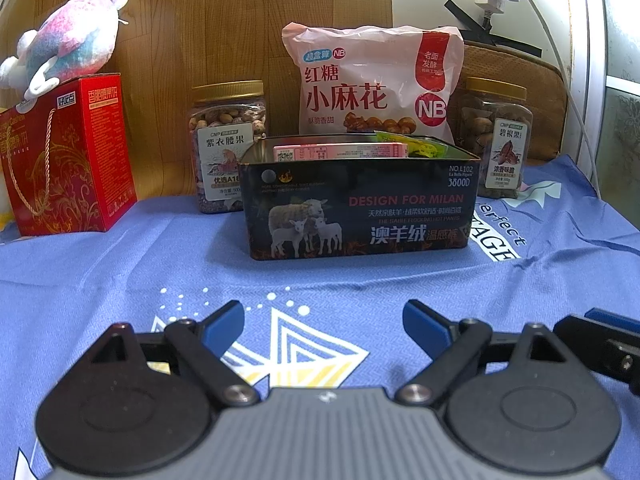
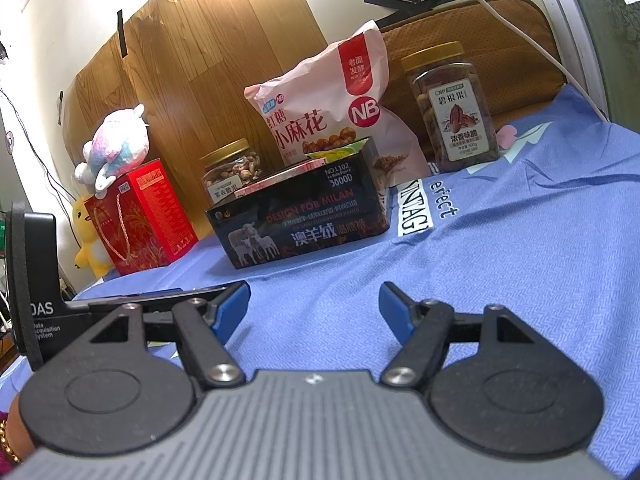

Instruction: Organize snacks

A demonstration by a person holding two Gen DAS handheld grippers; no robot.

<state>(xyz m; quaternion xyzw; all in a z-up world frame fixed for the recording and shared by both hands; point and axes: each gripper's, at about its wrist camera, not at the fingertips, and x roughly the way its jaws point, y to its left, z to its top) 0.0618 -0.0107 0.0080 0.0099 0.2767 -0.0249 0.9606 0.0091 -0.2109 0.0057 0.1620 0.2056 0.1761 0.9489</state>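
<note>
Left view: the left gripper (image 1: 323,322) hangs spread and empty over wrinkled blue cloth (image 1: 120,264); far ahead a glossy black tin (image 1: 360,212) holds flat packets, flanked by ribbed plastic jars.

Right view: the right gripper (image 2: 315,309) gapes empty; the tin (image 2: 298,224) sits far-left, puffy pink bag (image 2: 328,108) behind.

Left wrist view: sitting low over the blue cloth (image 1: 120,272), facing the black tin (image 1: 360,208) squarely, fairly near. Right wrist view: sitting low, further right, tilting, facing the same tin (image 2: 304,220) obliquely. Both are sharing tin, pink bag (image 1: 372,80), jars, red box (image 2: 144,216).
</note>
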